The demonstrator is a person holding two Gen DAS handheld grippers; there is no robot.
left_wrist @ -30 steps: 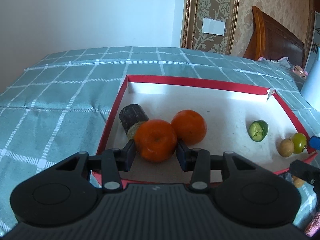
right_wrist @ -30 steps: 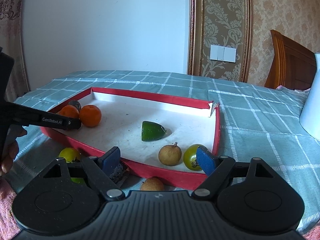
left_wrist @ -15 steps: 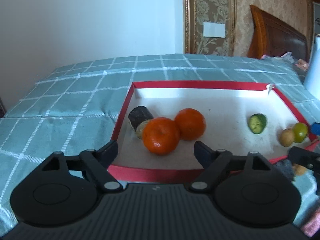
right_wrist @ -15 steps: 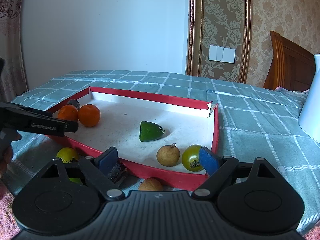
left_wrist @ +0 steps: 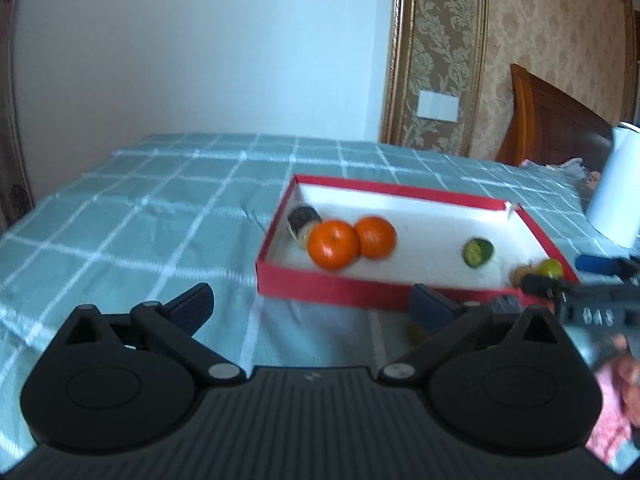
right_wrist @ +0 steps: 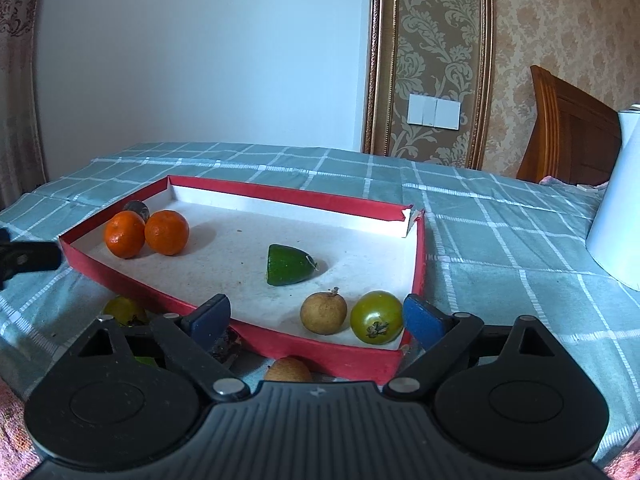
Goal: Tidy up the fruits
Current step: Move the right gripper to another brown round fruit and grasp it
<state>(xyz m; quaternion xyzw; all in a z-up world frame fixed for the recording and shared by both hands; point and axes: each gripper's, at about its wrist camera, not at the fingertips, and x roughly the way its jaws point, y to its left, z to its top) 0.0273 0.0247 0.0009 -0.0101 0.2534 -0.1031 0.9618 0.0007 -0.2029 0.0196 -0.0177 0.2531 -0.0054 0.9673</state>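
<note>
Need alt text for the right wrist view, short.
A red tray on a checked cloth holds two oranges, a green piece, a brown fruit and a green tomato. The open right gripper frames its near edge.

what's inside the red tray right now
The red tray holds two oranges, a dark piece largely hidden behind them, a green piece, a brown fruit and a green tomato.
</note>
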